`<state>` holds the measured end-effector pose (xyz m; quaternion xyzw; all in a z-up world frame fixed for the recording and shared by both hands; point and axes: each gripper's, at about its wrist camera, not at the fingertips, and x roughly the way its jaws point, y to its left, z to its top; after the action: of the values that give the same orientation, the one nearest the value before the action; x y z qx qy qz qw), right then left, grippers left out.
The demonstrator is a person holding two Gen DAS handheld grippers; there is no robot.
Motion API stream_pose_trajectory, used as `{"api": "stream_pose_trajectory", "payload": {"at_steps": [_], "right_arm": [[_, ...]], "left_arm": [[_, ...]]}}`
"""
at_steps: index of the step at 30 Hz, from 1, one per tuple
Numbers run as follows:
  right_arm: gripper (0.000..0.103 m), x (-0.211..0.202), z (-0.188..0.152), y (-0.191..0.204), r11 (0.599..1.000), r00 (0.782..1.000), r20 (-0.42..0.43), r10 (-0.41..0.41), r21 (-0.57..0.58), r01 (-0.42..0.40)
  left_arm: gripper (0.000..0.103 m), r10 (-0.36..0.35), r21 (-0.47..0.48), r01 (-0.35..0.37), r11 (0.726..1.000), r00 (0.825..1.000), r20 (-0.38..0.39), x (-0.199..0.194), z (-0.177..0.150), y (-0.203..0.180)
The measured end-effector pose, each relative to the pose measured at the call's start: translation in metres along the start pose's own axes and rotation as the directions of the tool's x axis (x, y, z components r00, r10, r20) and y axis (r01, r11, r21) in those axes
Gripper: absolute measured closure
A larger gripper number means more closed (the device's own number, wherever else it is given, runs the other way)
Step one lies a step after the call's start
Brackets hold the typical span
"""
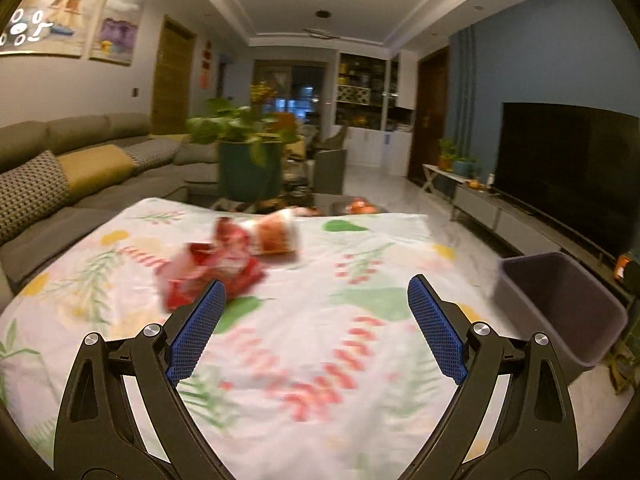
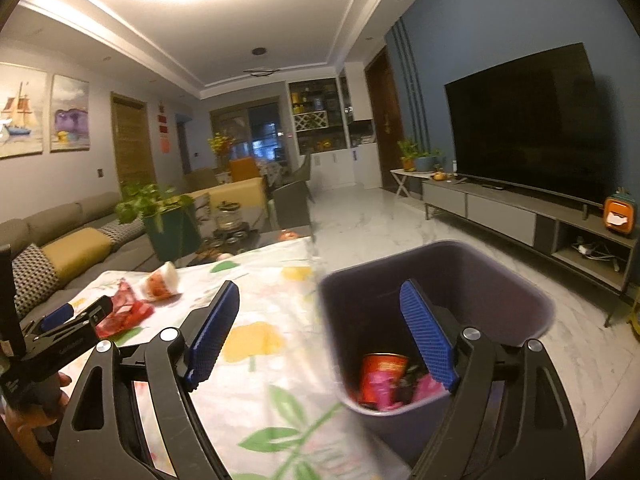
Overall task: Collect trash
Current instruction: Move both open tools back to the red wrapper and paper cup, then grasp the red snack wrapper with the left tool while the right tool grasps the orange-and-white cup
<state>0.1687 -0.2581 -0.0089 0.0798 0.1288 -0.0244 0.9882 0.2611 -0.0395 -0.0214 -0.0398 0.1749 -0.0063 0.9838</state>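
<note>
A crumpled red wrapper [image 1: 212,276] lies on the floral tablecloth [image 1: 320,340], with a tipped white and orange paper cup [image 1: 278,234] just behind it. My left gripper [image 1: 316,300] is open, its left pad close to the wrapper. The right wrist view shows the same wrapper [image 2: 124,310] and cup [image 2: 160,282] at far left, with the left gripper [image 2: 80,314] beside them. My right gripper [image 2: 320,300] is open and empty above the table edge and the grey bin [image 2: 500,280]. In the bin lie a red can [image 2: 380,376] and pink wrappers [image 2: 424,390].
The grey bin [image 1: 560,304] stands on the floor off the table's right edge. A potted plant [image 1: 248,164] stands behind the table, a sofa [image 1: 80,176] to the left, a TV [image 2: 528,124] on a low console [image 2: 520,216] to the right. A hand [image 2: 36,404] holds the left gripper's handle.
</note>
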Motion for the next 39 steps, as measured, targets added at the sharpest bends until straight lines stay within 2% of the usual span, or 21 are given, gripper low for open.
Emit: {"api": "stream_pose_trajectory", "payload": {"at_steps": [4, 14, 18, 25, 29, 32, 35, 38, 39], "right_arm": [[0.023, 0.011, -0.004, 0.023, 0.999, 0.999, -0.015, 0.039, -0.004, -0.039], [0.023, 0.033, -0.011, 0.067, 0.995, 0.994, -0.048, 0.093, -0.029, -0.095], [0.023, 0.042, -0.009, 0.079, 0.994, 0.993, -0.051, 0.108, -0.03, -0.109], [0.023, 0.06, -0.004, 0.107, 0.99, 0.989, -0.051, 0.136, -0.04, -0.139], [0.023, 0.076, 0.001, 0.119, 0.987, 0.986, -0.06, 0.155, -0.027, -0.157], [0.023, 0.089, 0.004, 0.128, 0.986, 0.984, -0.069, 0.165, -0.022, -0.167], [0.023, 0.104, 0.006, 0.139, 0.983, 0.979, -0.094, 0.181, -0.02, -0.184], [0.023, 0.116, 0.008, 0.149, 0.981, 0.976, -0.109, 0.188, -0.035, -0.193], [0.023, 0.122, 0.01, 0.154, 0.979, 0.975, -0.115, 0.193, -0.04, -0.198]], "left_arm": [[0.012, 0.06, -0.023, -0.06, 0.998, 0.998, -0.002, 0.001, 0.002, 0.035], [0.012, 0.129, -0.053, -0.13, 0.99, 0.991, -0.026, 0.012, 0.0, 0.085], [0.012, 0.126, -0.072, -0.129, 0.989, 0.991, -0.05, 0.026, 0.001, 0.099], [0.012, 0.125, -0.052, -0.13, 0.99, 0.988, -0.087, 0.061, 0.01, 0.109], [0.012, 0.086, -0.04, -0.093, 0.995, 0.985, -0.15, 0.09, 0.011, 0.111], [0.012, 0.073, -0.032, -0.082, 0.996, 0.974, -0.213, 0.114, 0.011, 0.112], [0.019, 0.086, -0.02, -0.094, 0.995, 0.964, -0.252, 0.132, 0.013, 0.114], [0.033, 0.086, -0.016, -0.095, 0.995, 0.953, -0.289, 0.146, 0.013, 0.118], [0.042, 0.087, -0.019, -0.097, 0.995, 0.948, -0.306, 0.151, 0.012, 0.12]]}}
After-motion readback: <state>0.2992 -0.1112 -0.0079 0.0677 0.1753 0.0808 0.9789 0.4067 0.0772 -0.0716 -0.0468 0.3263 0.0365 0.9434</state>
